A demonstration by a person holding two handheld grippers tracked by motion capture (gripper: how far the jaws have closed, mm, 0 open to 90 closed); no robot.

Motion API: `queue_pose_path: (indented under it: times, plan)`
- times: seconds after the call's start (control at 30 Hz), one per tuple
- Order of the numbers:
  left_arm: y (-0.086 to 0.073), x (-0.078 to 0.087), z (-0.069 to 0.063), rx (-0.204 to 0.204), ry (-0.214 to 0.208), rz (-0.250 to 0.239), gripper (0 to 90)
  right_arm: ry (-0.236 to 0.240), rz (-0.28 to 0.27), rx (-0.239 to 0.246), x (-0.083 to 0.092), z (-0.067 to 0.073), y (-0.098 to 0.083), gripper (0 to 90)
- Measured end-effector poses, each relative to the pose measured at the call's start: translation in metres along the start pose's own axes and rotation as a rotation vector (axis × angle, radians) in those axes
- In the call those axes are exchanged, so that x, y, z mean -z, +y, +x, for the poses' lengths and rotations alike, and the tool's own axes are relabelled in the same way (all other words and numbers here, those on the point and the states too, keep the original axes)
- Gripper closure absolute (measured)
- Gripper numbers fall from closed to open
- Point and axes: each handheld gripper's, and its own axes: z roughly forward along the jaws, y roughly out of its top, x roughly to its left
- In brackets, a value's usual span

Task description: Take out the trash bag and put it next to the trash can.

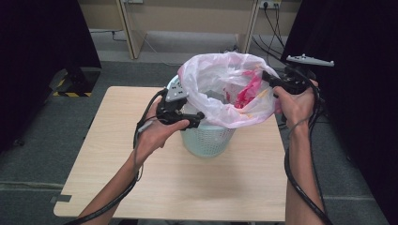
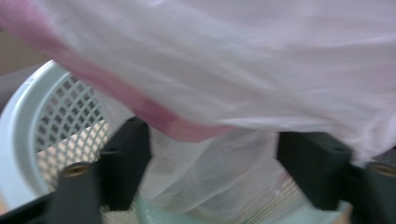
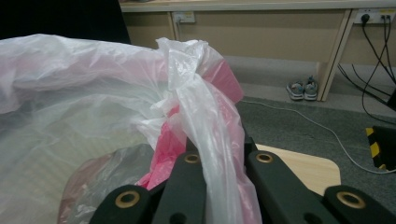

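Note:
A pale green mesh basket [image 1: 209, 140] stands at the far middle of the table, lined with a thin pink-white plastic bag [image 1: 220, 79] that billows above its rim. Something red [image 1: 248, 89] lies inside the bag. My right gripper [image 1: 271, 78] is at the bag's right edge; in the right gripper view its jaws [image 3: 219, 161] are shut on a twisted strip of the bag [image 3: 196, 93]. My left gripper [image 1: 193, 116] is at the basket's left rim. Its jaws [image 2: 215, 154] stand wide open with loose bag film [image 2: 233, 70] hanging between them, beside the basket rim [image 2: 23, 135].
The wooden table [image 1: 187, 187] has bare room in front of and left of the basket. Black curtains stand on both sides. On the floor beyond are a yellow-black striped base [image 1: 70, 93], trailing cables and a pair of shoes [image 3: 301, 88].

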Motion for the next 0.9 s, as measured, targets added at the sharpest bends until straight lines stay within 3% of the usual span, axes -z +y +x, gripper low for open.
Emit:
queue_pose_path:
  times: [0.1,0.17,0.4,0.6,0.73,0.8,0.9]
  plan:
    - [0.002,-0.001,-0.002,-0.011,-0.024,-0.053,72.8,0.005,0.002,0.005,-0.001,0.001,-0.001,89.5]
    - [0.003,0.001,-0.004,-0.031,-0.023,-0.086,88.8,0.009,0.004,0.004,-0.002,0.001,-0.001,89.3]
    - [0.015,0.016,-0.001,-0.054,-0.035,-0.171,89.8,0.029,0.004,-0.005,-0.003,-0.004,-0.007,83.0]
    - [0.031,0.030,0.008,-0.036,-0.014,-0.232,89.8,0.063,0.000,-0.030,0.002,-0.006,-0.012,53.8]
    - [0.040,0.039,0.016,-0.025,0.010,-0.262,89.8,0.145,-0.081,-0.061,0.018,-0.006,-0.017,36.0]
    - [0.044,0.042,0.020,-0.016,0.019,-0.267,89.8,0.161,-0.127,-0.065,0.030,-0.008,-0.019,32.2]
    - [0.045,0.045,0.025,-0.005,0.038,-0.271,89.8,0.208,-0.189,-0.113,0.049,-0.016,-0.023,28.8]
